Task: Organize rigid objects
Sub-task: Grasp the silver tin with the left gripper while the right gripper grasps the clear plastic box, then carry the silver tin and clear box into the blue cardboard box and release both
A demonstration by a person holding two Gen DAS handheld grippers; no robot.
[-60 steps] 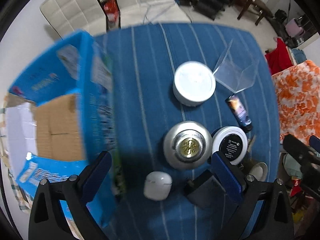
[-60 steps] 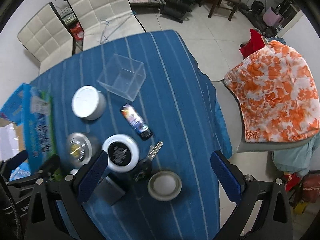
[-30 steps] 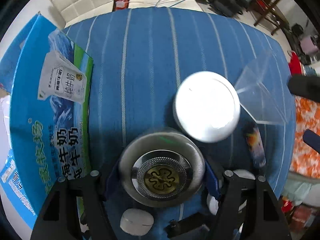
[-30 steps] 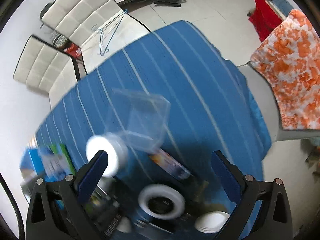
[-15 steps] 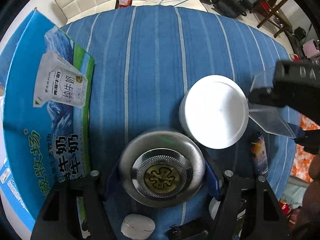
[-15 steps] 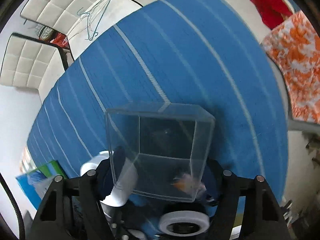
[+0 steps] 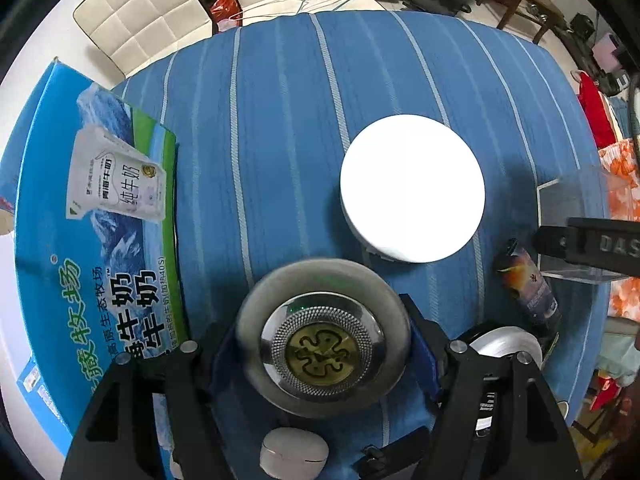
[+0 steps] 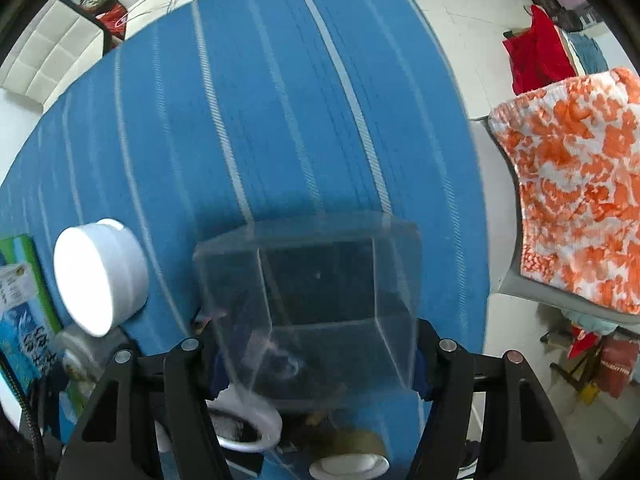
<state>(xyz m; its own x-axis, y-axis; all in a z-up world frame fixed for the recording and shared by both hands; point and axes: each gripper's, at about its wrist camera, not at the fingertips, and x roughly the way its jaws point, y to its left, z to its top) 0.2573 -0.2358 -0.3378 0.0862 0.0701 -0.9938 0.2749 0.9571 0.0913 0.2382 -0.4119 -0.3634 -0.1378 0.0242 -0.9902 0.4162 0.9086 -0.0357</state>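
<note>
My left gripper [image 7: 323, 344] is shut on a round silver tin [image 7: 323, 312] with a brass-coloured centre and holds it above the blue striped tablecloth [image 7: 280, 120]. My right gripper [image 8: 316, 368] points straight down over a clear plastic box [image 8: 316, 280]. Its jaws are closing, and the blue pads [image 8: 418, 364] press on the box's two side walls. In the left wrist view the clear plastic box [image 7: 576, 200] sits at the right edge of the table, with the right gripper's black body across it.
A white round tin [image 7: 412, 188] stands beside the silver one. A small dark bottle [image 7: 528, 284], a white-rimmed tin [image 7: 504, 344] and a white earbud case [image 7: 294, 454] lie nearby. A blue milk carton box [image 7: 92, 240] fills the left. An orange-patterned chair [image 8: 580, 200] stands past the right edge.
The left gripper shut on the silver tin, lifted it and drifted sideways. The right gripper came down over the clear box and its jaws narrowed onto its walls.
</note>
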